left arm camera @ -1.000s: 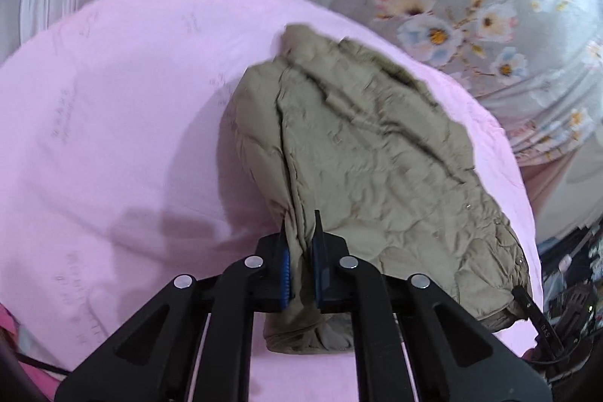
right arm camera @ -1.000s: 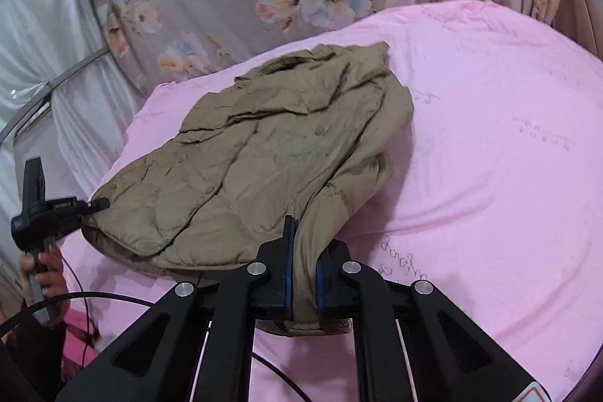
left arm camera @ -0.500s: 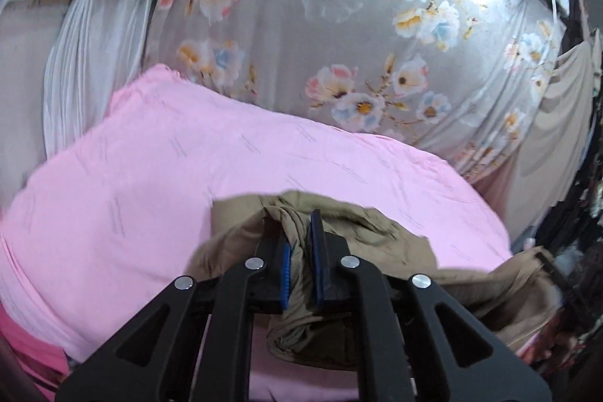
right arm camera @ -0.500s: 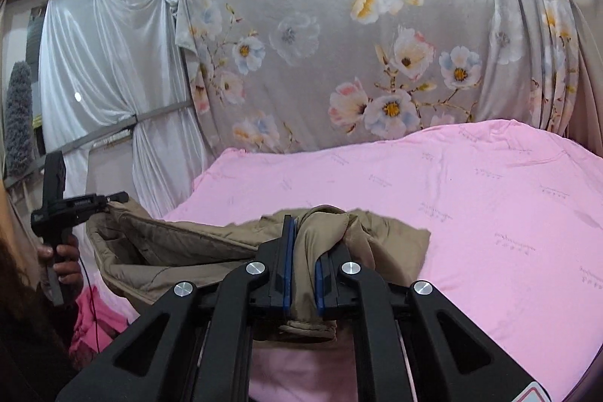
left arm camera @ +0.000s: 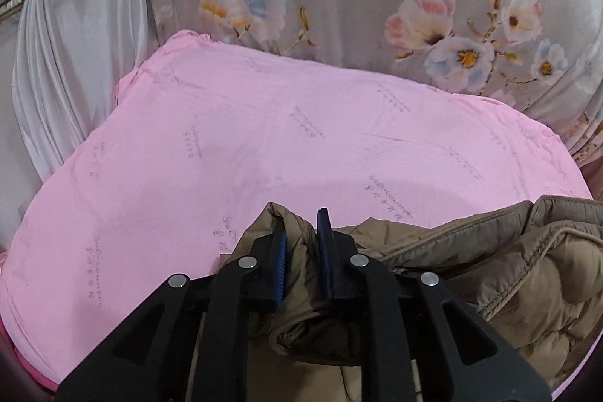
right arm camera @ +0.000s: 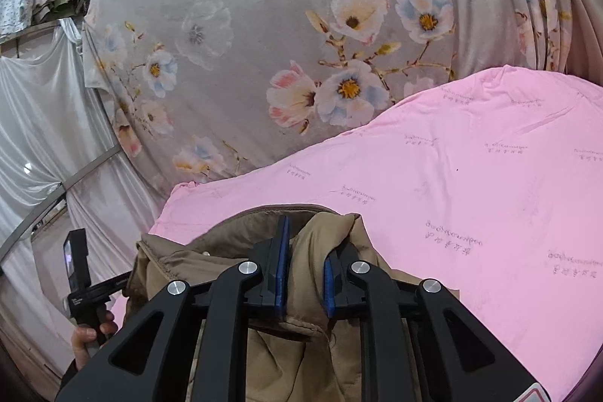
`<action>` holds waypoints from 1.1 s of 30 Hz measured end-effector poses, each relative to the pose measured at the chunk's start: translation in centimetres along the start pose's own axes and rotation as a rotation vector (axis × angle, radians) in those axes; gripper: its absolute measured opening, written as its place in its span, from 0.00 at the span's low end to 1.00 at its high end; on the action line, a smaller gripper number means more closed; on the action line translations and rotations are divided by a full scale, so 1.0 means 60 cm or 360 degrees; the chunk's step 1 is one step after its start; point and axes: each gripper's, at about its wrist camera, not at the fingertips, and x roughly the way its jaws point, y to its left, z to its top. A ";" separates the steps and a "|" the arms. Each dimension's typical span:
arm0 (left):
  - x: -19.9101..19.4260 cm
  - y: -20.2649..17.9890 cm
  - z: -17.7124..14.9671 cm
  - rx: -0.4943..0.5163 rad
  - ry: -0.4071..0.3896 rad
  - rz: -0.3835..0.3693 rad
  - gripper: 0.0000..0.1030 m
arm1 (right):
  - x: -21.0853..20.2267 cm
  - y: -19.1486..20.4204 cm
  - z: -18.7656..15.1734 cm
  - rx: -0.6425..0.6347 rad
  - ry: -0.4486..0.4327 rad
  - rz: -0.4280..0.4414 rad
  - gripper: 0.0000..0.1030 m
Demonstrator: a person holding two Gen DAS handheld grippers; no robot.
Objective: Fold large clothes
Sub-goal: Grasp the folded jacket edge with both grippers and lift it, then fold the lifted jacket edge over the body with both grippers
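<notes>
Two grippers, both with a bunch of the same tan quilted jacket (left arm camera: pixel 527 274) between the pads. No containers anywhere, so nothing to log there. My left gripper (left arm camera: pixel 301 251) has a thick fold of jacket fabric between its blue pads (left arm camera: pixel 282 262); the jaws are easing apart, and the cloth still fills the gap and touches both pads. My right gripper (right arm camera: pixel 304 262) reads the same: jaws opening, fabric bunched between them, against both pads.

The jacket sits at the near edge of the pink sheet (left arm camera: pixel 301 138), most of it hanging low in both views and cut off by the frame. In the left wrist view its bulk trails off to the right; in the right wrist view it trails left. So its long axis runs side to side between my two grippers. I can't make out collar, hem or sleeves, too crumpled.

Far side of the sheet is bare, with a grey floral curtain (right arm camera: pixel 301 44) behind it. The right wrist view also catches a hand (right arm camera: pixel 88 336) on a black handle at lower left, partly cropped.
</notes>
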 end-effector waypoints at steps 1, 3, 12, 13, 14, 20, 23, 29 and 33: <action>0.018 0.003 0.000 -0.0022 0.0018 0.0007 0.19 | 0.007 0.000 0.000 0.0016 0.0004 0.0005 0.16; 0.027 0.009 0.001 -0.0054 -0.0007 0.0039 0.36 | 0.018 -0.006 -0.004 0.0048 0.0003 0.0029 0.18; -0.036 0.010 0.008 0.0060 -0.0254 0.0123 0.85 | -0.024 -0.030 0.002 0.0234 -0.0139 0.0120 0.64; -0.037 0.003 0.003 0.0084 -0.0248 0.0131 0.85 | -0.034 -0.022 0.006 0.0183 -0.0153 0.0068 0.64; -0.035 -0.005 -0.003 0.0108 -0.0229 0.0142 0.85 | -0.040 -0.011 0.009 0.0118 -0.0149 -0.0002 0.64; 0.031 -0.052 -0.047 0.0208 -0.0014 0.0199 0.85 | 0.017 0.031 -0.027 -0.0295 0.0048 -0.0507 0.64; 0.083 -0.049 -0.055 0.0175 0.0112 0.0255 0.85 | 0.077 0.010 -0.044 -0.0315 0.0177 -0.0615 0.60; 0.140 -0.034 -0.043 0.0111 0.0188 0.0337 0.85 | 0.178 -0.034 -0.040 -0.0151 0.0360 -0.0556 0.30; 0.180 -0.028 -0.046 0.0098 0.0220 0.0407 0.85 | 0.238 -0.064 -0.070 -0.0148 0.0512 -0.0614 0.18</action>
